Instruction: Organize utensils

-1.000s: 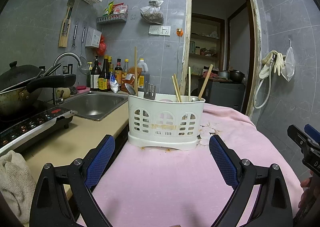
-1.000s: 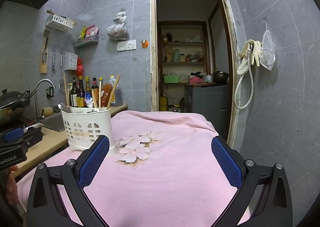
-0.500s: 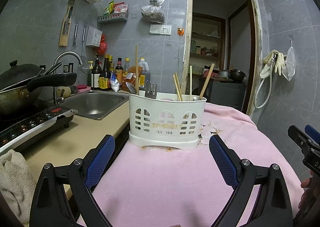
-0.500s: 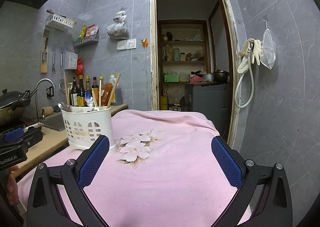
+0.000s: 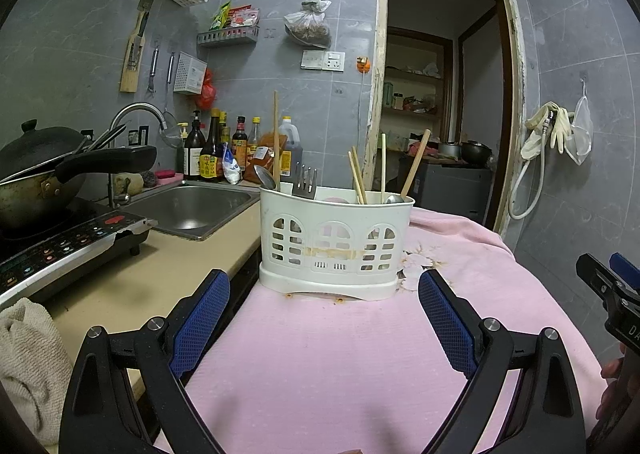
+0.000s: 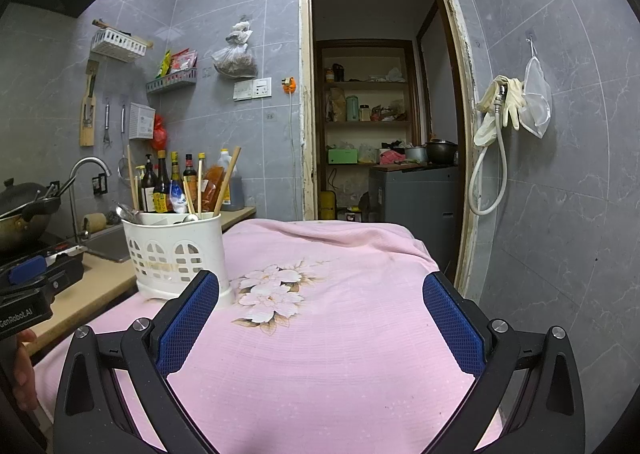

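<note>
Upright, chopsticks [image 5: 276, 141] stand in caddy [image 5: 336, 246]; both tools [image 5: 324, 318] [image 6: 320, 314] gape empty.

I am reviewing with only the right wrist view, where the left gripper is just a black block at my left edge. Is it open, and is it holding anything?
Observer: The left gripper is open with nothing between its fingers. It faces the white caddy.
Operator: Any fork in that caddy? I cannot make one out.
Observer: Yes, a fork stands tines up toward its left side, near a spoon.
Operator: Anything on the counter near that gripper?
Observer: A pale towel lies at the near end of the counter.
</note>
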`<state>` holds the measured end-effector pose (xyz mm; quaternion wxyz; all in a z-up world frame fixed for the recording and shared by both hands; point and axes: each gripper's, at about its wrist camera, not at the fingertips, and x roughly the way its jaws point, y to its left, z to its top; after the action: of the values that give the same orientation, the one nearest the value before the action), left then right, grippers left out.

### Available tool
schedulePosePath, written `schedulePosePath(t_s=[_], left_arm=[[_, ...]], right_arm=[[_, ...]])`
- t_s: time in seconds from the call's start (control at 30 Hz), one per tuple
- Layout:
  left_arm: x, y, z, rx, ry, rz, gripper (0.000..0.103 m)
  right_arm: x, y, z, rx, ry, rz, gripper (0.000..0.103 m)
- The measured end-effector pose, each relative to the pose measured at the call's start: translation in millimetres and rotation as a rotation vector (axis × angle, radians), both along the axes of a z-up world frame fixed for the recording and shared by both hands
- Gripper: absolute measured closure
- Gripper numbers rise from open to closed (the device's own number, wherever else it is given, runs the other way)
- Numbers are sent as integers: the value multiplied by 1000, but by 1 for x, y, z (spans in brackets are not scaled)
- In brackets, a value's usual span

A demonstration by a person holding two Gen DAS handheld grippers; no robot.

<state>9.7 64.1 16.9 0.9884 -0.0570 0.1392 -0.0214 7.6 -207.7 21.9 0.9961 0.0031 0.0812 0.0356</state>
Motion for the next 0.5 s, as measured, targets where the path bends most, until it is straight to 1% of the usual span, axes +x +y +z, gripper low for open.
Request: schedulePosePath(t_s=[0.17, 0.5], left_arm=[[-2, 0, 1, -17, 1, 10, 10], [-3, -5, 4, 26, -27, 39, 10]], right_arm=[[0, 1, 0, 0, 0, -1, 0], [1, 2, -2, 2, 8, 0, 0]])
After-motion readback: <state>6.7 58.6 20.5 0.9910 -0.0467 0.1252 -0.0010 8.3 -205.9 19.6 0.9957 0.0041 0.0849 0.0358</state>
